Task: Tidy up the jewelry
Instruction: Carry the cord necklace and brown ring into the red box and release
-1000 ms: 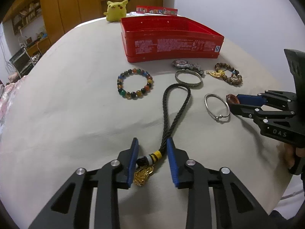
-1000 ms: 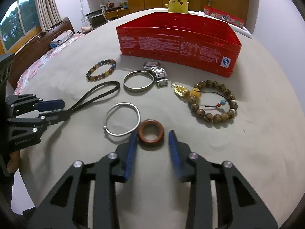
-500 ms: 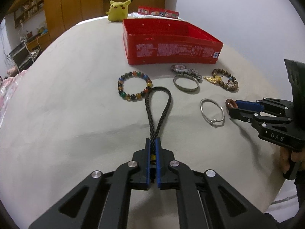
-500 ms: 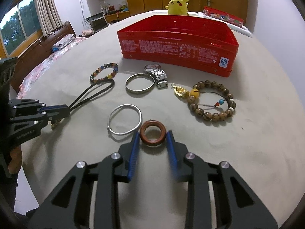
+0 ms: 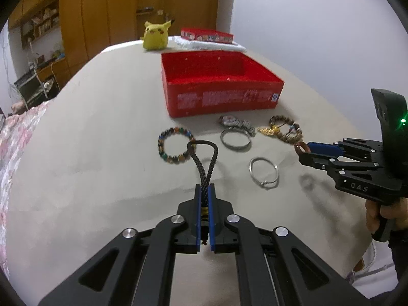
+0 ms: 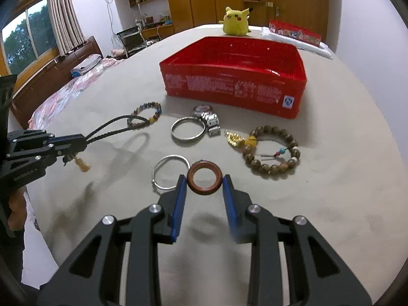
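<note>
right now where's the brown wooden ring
The brown wooden ring is lifted off the table, clamped between the right gripper fingers; just beyond it lie the thin silver bangle and the wooden bead bracelet.

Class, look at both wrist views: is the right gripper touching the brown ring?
Touching. The right wrist view shows the right gripper with both fingers pressed against the brown ring, which is lifted, its shadow below.

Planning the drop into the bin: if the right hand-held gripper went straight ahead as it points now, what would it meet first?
Probably the red bin. The right hand-held gripper holds the brown ring lifted off the table, so it may pass over the watch lying ahead; depth is unclear, so that clearance is uncertain.
</note>
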Demonstrator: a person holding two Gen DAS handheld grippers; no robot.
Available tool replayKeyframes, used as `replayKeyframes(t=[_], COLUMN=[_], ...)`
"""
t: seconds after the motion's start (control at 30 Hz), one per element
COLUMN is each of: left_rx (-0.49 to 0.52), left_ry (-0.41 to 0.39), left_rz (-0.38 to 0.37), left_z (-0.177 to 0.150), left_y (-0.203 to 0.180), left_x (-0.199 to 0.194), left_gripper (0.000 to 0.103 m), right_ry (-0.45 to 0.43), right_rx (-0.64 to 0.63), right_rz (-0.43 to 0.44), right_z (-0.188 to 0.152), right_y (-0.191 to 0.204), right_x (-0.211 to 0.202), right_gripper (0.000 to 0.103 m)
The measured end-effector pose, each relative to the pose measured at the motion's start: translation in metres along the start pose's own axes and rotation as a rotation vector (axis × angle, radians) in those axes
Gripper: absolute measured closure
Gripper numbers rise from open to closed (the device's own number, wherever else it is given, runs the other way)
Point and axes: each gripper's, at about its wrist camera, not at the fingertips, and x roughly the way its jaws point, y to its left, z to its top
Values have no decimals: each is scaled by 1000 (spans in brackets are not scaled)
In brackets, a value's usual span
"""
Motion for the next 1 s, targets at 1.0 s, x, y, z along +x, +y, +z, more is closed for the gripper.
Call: replayKeyframes(t=[1.0], left_rx=[73], left_ry=[-155], left_rz=[16], left_z=[104], left_y=[0], left_x=[-15], left_gripper=[99], right_ry=[-124], right_rx=[-59], right_rz=[-47], right_z=[99], right_y=[-20], right_x=[-38], right_gripper=[75])
